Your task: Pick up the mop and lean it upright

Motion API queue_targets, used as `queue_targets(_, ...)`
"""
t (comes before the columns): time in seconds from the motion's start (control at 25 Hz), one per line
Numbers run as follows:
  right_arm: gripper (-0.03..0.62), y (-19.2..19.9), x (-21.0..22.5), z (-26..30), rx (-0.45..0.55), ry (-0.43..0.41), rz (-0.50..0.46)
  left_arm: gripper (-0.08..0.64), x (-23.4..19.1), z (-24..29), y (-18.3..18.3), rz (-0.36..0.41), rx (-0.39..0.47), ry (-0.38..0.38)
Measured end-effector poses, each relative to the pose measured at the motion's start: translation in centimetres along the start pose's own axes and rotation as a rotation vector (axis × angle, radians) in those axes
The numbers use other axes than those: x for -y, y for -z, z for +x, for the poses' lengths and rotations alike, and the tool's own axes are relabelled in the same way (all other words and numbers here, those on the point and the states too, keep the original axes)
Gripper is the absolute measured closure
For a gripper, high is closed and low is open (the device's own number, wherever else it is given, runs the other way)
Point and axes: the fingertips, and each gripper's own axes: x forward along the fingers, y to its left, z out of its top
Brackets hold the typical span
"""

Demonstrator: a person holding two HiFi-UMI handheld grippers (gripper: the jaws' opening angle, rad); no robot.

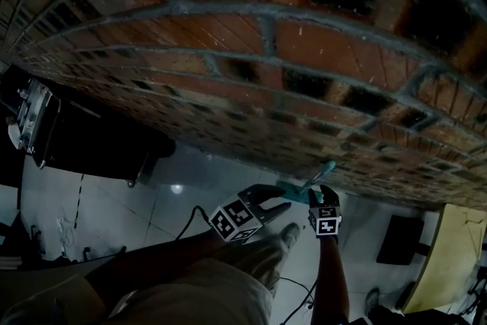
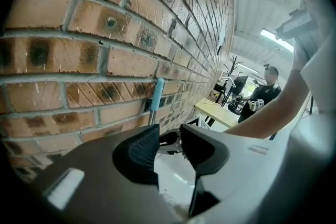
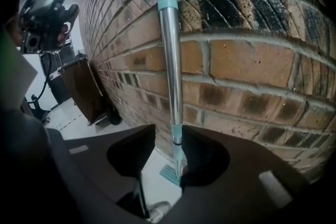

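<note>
Mop [image 3: 170,60] stands upright against the brick wall [image 3: 252,60], long axis vertical. My right gripper [image 3: 168,136] is nearer: jaws half apart, the shaft between them, hugging the right-hand jaw, and I see no squeeze. Left gripper [image 2: 169,136] gapes empty, farther off

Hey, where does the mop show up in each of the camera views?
Head view: mop lower right of centre, at the brick wall's foot.
Left gripper view: mop handle just left of centre, against the wall.
Right gripper view: mop upright at centre, top to lower middle.
Shared landmark: the brick wall.
</note>
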Motion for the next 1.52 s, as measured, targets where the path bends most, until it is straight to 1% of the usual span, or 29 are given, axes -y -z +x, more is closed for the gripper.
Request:
queue_targets(0.16,0.44,0.6,0.4,1.6,-0.024,-0.003,0.003,0.411,-0.4,-0.3,0.2,-0.006,-0.004,-0.012)
queue_targets(0.36,0.44,2.2,1.3,3.6,-0.087,0.016,0.007,0.413,-1.0,-0.6,0.5,-0.018,-0.006,-0.03)
queue_targets(0.6,0.44,3.0,1.5,5.5,-0.104,0.024,0.014,0.413,-1.4,-1.3,0.9,-0.031,-0.01,-0.044)
queue_targets(0.76,0.441,3.5,2.0,6.6,-0.123,0.048,0.033,0.413,-2.1,-1.7,1.3,-0.036,-0.016,-0.054)
queue_targets(0.96,0.465,3.5,2.1,7.2,-0.119,0.072,0.052,0.413,-2.6,-2.2,1.3,-0.038,-0.019,-0.055)
queue_targets(1.2,0.479,3.4,1.8,7.4,-0.112,0.085,0.045,0.411,-3.0,-2.4,1.2,-0.028,-0.009,-0.055)
queue_targets(1.36,0.492,3.6,1.9,7.0,-0.127,0.114,0.041,0.411,-3.0,-2.8,1.3,-0.031,-0.024,-0.036)
queue_targets(1.52,0.494,4.4,1.7,5.7,-0.125,0.159,0.058,0.413,-3.1,-3.2,1.1,-0.02,-0.017,-0.027)
